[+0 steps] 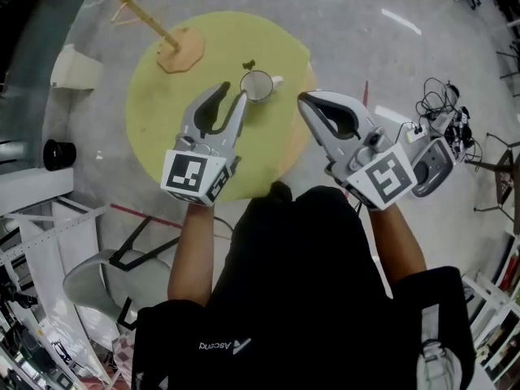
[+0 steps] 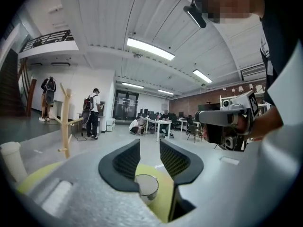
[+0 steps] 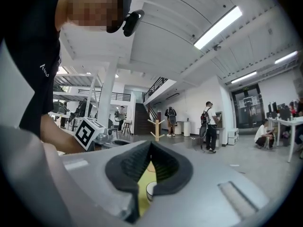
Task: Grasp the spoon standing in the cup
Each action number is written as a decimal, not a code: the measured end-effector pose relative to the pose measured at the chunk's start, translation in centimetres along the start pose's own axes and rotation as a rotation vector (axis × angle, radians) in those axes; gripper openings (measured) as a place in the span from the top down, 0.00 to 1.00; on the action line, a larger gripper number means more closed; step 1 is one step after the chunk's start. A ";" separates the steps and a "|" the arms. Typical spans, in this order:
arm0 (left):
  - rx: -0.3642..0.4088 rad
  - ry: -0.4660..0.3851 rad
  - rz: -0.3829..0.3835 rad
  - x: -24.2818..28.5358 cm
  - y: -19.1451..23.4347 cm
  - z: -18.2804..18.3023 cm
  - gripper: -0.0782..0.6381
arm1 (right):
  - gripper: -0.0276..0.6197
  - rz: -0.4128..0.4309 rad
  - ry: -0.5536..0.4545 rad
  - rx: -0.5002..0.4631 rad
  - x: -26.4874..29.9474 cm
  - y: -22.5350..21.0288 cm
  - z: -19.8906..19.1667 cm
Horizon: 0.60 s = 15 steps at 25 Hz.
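A pale cup stands near the far middle of the round yellow table. I cannot make out a spoon in it; a short pale piece sticks out at its right rim. My left gripper hovers just left of the cup with its jaws apart and nothing between them. In the left gripper view the cup shows low between the open left gripper. My right gripper sits right of the cup with its tips together. The right gripper is shut and empty, and the cup lies below it.
A wooden mug tree stands on the table's far left. A small dark scrap lies beyond the cup. On the floor are a black round thing, a chair and a cable tangle.
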<state>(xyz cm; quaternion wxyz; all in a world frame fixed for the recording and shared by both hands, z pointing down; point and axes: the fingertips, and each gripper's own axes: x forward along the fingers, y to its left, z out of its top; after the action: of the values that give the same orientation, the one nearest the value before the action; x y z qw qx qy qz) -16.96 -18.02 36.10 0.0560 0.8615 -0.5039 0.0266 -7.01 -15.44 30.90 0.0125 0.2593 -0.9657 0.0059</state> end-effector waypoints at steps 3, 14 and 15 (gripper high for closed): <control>-0.017 0.053 -0.032 2.0 1.2 -1.6 0.68 | 0.95 -0.002 0.022 0.002 1.1 -1.0 -0.7; -0.032 0.283 -0.095 8.7 3.8 -8.3 0.58 | 0.95 0.048 0.060 0.007 2.7 -4.8 -1.8; -0.035 0.307 -0.103 9.2 3.9 -9.0 0.58 | 0.95 0.051 0.064 0.009 2.8 -5.2 -1.9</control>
<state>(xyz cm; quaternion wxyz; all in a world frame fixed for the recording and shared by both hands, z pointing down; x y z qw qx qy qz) -15.76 -26.81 46.29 0.1486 0.8708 -0.4452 0.1464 -6.75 -21.31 32.91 0.0420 0.2346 -0.9710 0.0188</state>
